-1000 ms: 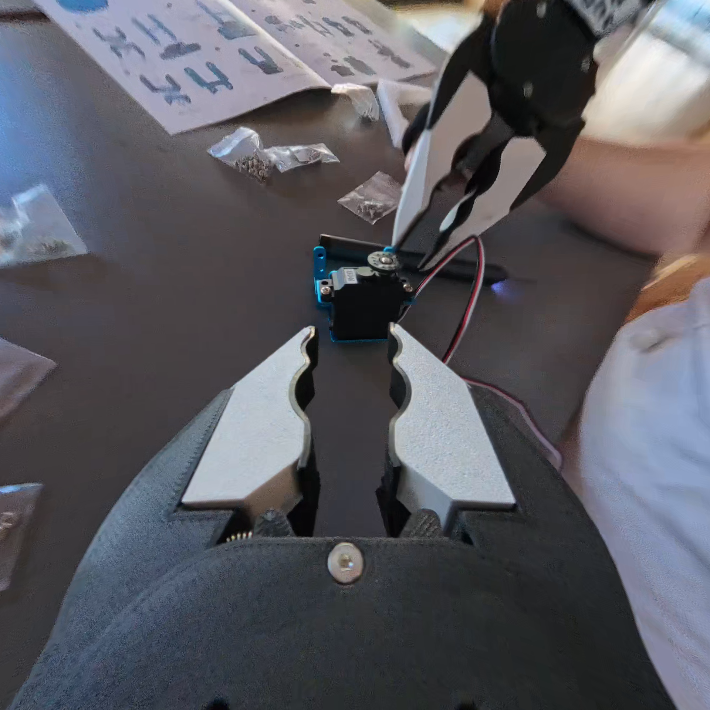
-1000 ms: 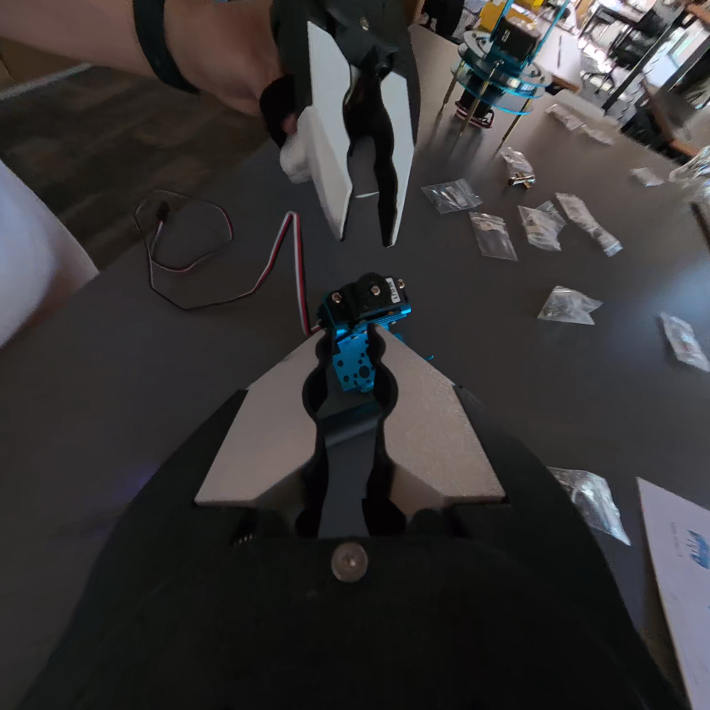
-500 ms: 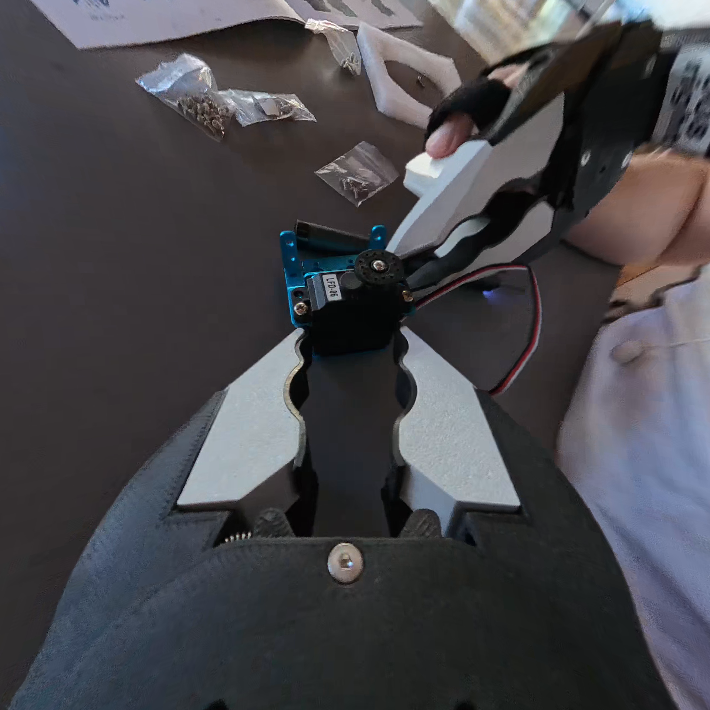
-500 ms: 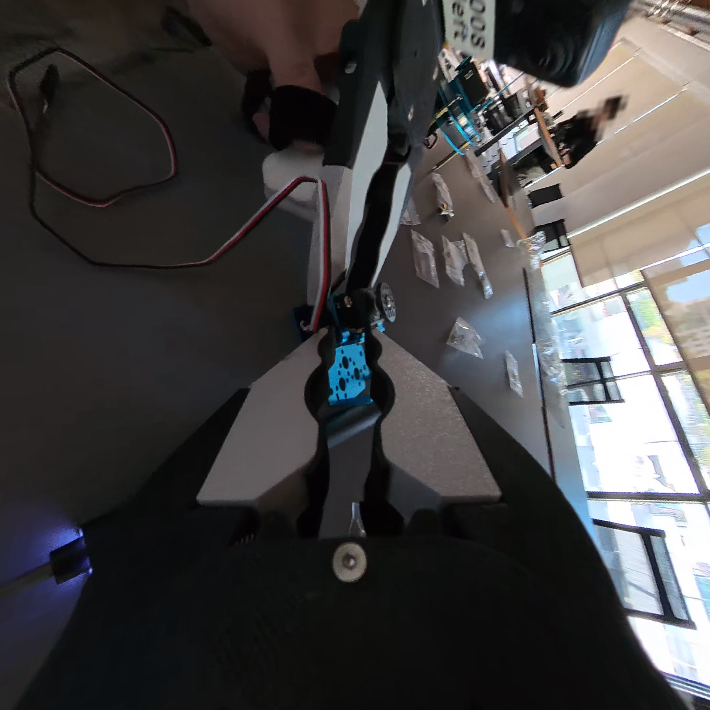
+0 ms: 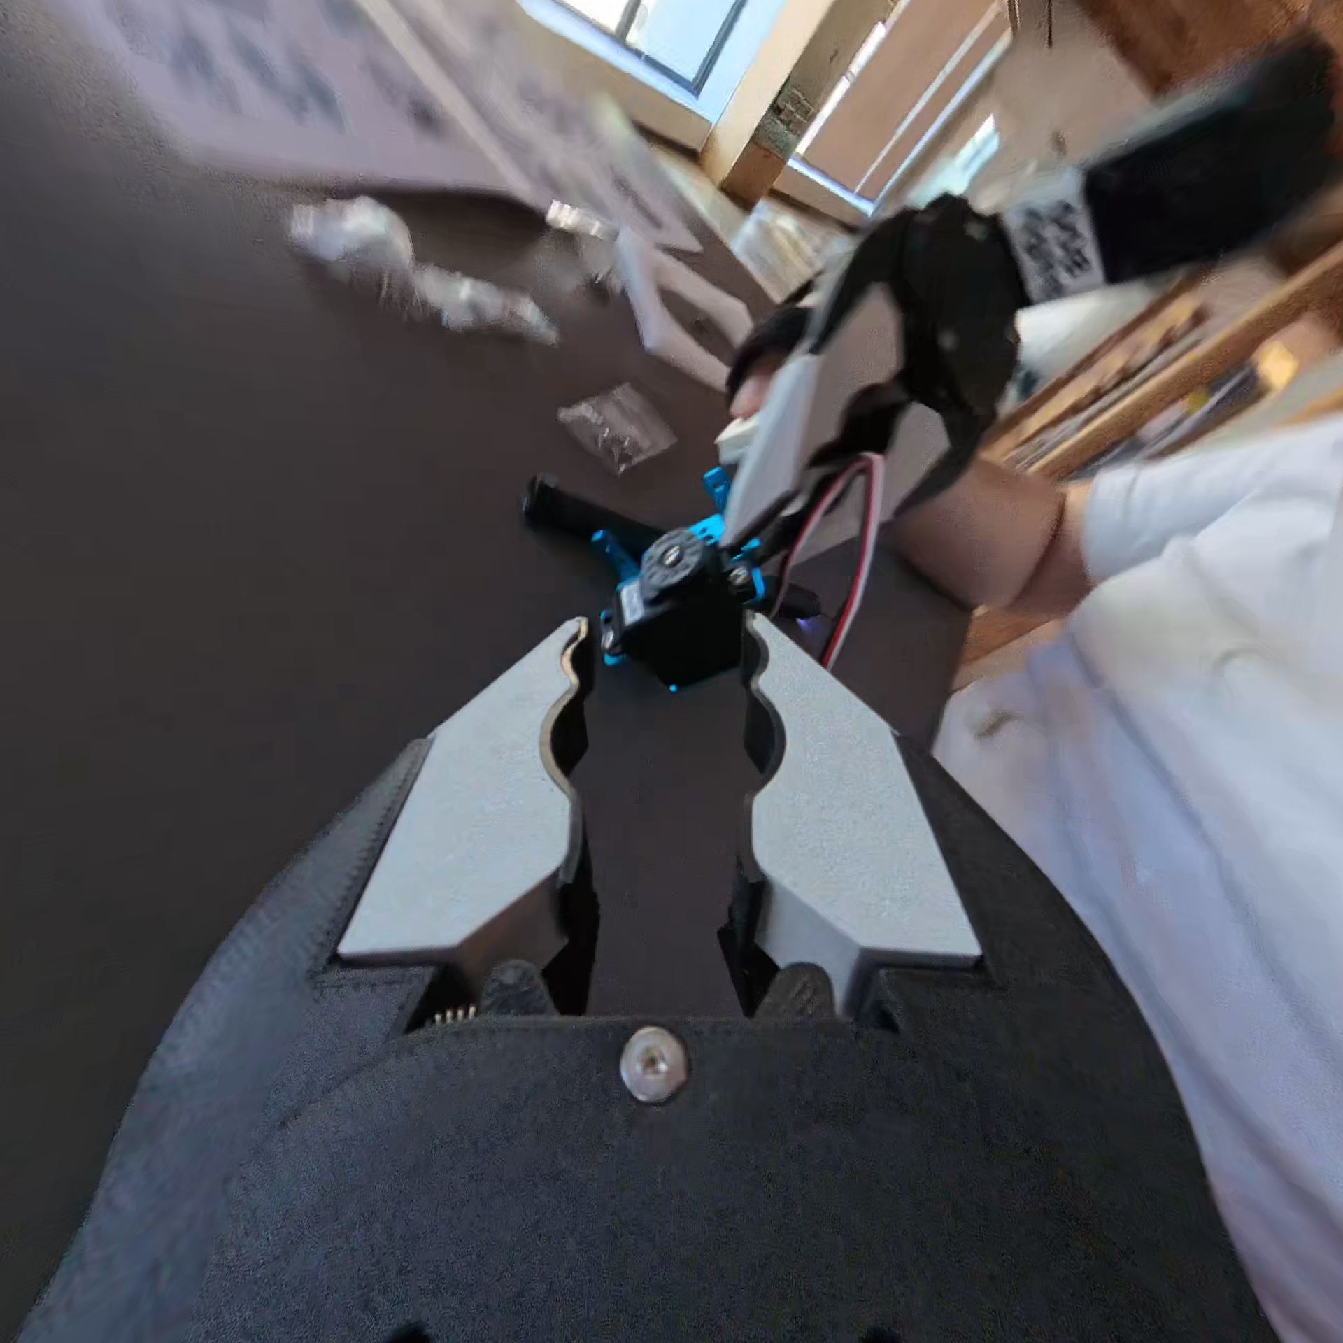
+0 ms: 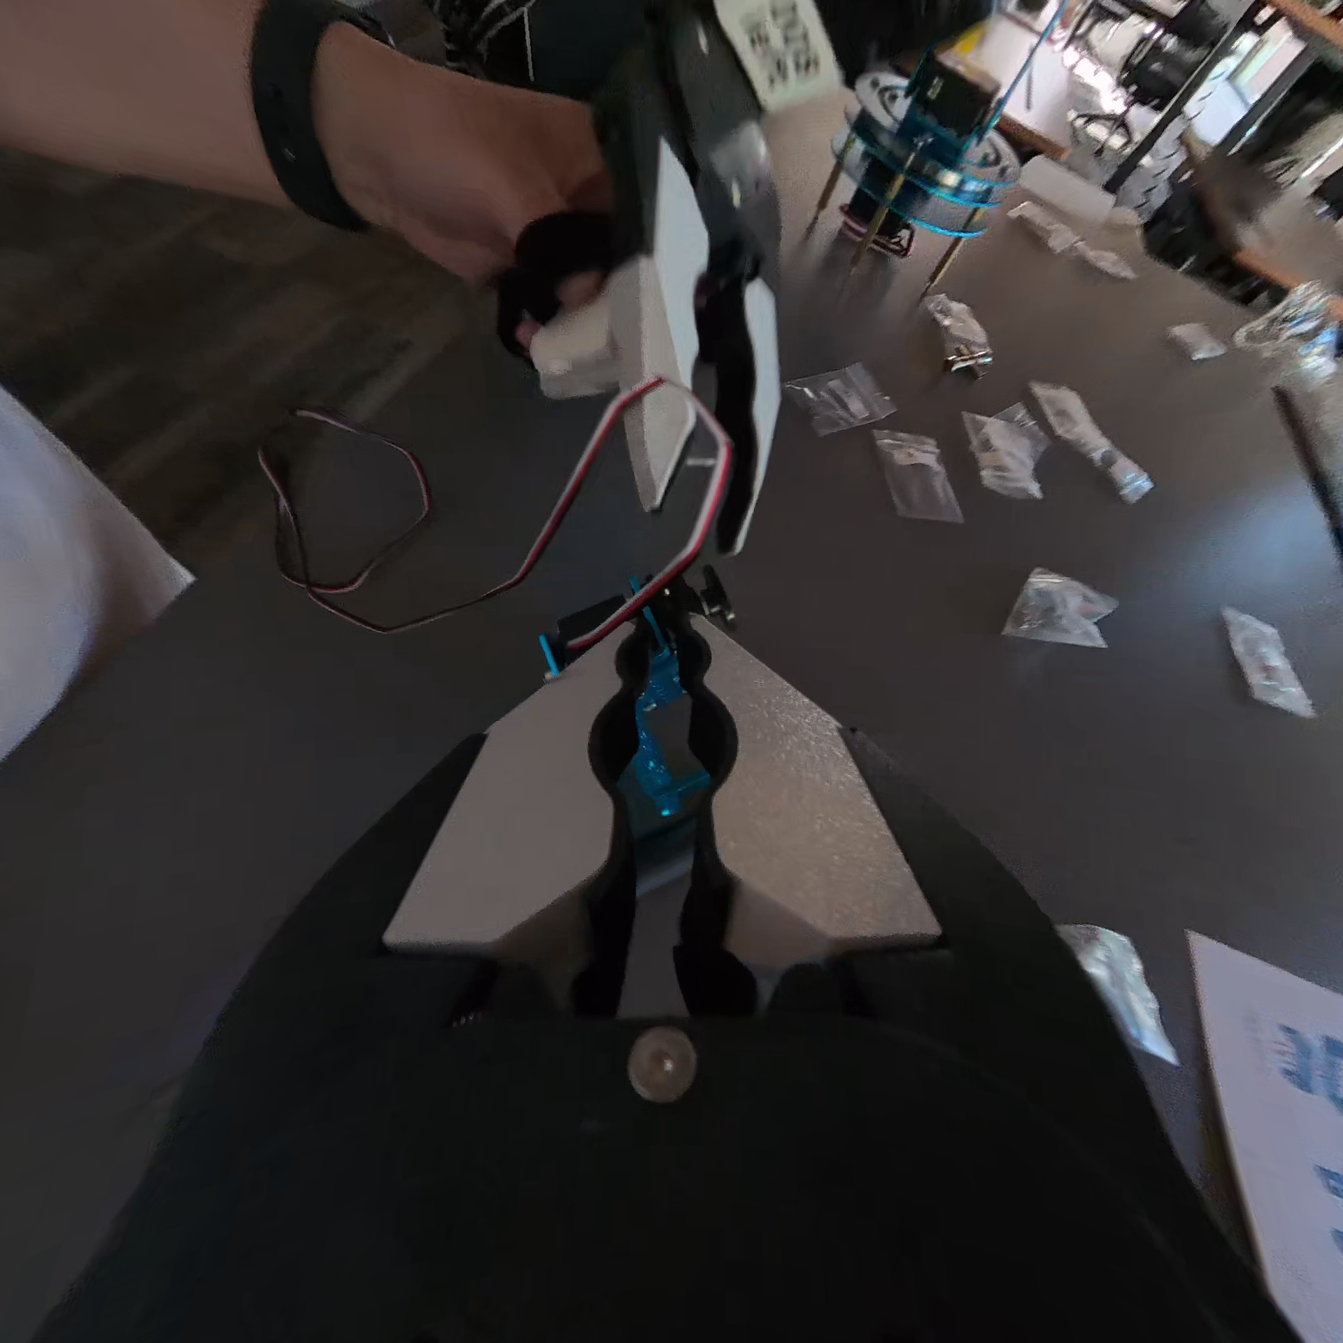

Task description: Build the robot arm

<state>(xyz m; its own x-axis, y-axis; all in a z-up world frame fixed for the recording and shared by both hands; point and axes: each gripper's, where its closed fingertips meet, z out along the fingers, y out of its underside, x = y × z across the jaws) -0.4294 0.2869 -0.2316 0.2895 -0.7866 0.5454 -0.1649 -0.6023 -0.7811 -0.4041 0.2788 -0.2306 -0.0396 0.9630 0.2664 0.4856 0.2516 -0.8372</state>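
A black servo (image 5: pixel 676 618) sits in a blue metal bracket (image 6: pixel 661 741), with a red, white and black cable (image 6: pixel 407 625) trailing over the dark table (image 6: pixel 945 727). My right gripper (image 6: pixel 665 632) is shut on the blue bracket and holds the assembly tilted above the table. It also shows in the left wrist view (image 5: pixel 756 538). My left gripper (image 5: pixel 667 632) is open, its fingertips flanking the servo body with a small gap. In the right wrist view the left gripper (image 6: pixel 694 523) hangs just above the servo. A black bar (image 5: pixel 574 509) lies behind it.
Several clear bags of small parts (image 6: pixel 916 472) are scattered on the table, one near the servo (image 5: pixel 618 429). A blue-and-clear tiered stand (image 6: pixel 923 152) is at the back. A printed sheet (image 6: pixel 1279 1090) lies right. A white foam piece (image 5: pixel 683 305) and a person's white sleeve (image 5: pixel 1163 727) are close. The tips of both grippers are at nearly the same place. The right tips stand about 7 cm off the black bar (image 5: pixel 574 509).
The right gripper has tilted the servo assembly and raised it off the table. The left gripper moved in until its open tips flank the servo. Both views have rolled.
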